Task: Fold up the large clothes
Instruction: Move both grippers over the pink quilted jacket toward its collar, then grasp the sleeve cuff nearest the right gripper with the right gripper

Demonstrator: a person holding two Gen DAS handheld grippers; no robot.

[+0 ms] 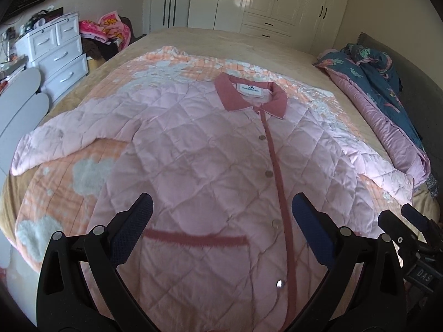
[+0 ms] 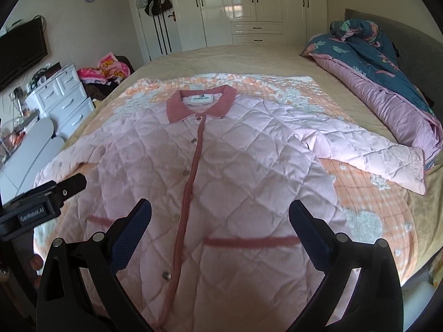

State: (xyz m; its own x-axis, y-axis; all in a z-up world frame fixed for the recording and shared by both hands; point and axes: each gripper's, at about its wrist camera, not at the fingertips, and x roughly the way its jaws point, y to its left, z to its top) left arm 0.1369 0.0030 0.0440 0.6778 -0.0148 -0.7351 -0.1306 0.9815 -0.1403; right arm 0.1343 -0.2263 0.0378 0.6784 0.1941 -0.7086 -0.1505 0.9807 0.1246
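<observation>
A large pink quilted jacket (image 1: 199, 160) with a darker pink collar (image 1: 252, 95) and button placket lies flat, front up, sleeves spread out, on an orange and white blanket (image 1: 83, 171) on the bed. It also shows in the right wrist view (image 2: 235, 166). My left gripper (image 1: 221, 207) is open and empty, held above the jacket's lower front. My right gripper (image 2: 220, 210) is open and empty too, above the lower front near the placket. The right gripper shows at the right edge of the left wrist view (image 1: 409, 221); the left gripper shows at the left of the right wrist view (image 2: 69, 185).
The bed has a tan cover (image 2: 249, 55). A rolled blue floral and pink duvet (image 2: 387, 77) lies along the headboard side at right. White drawers (image 1: 61, 52) and a pile of clothes (image 1: 110, 30) stand left of the bed. Wardrobes (image 2: 249, 5) line the far wall.
</observation>
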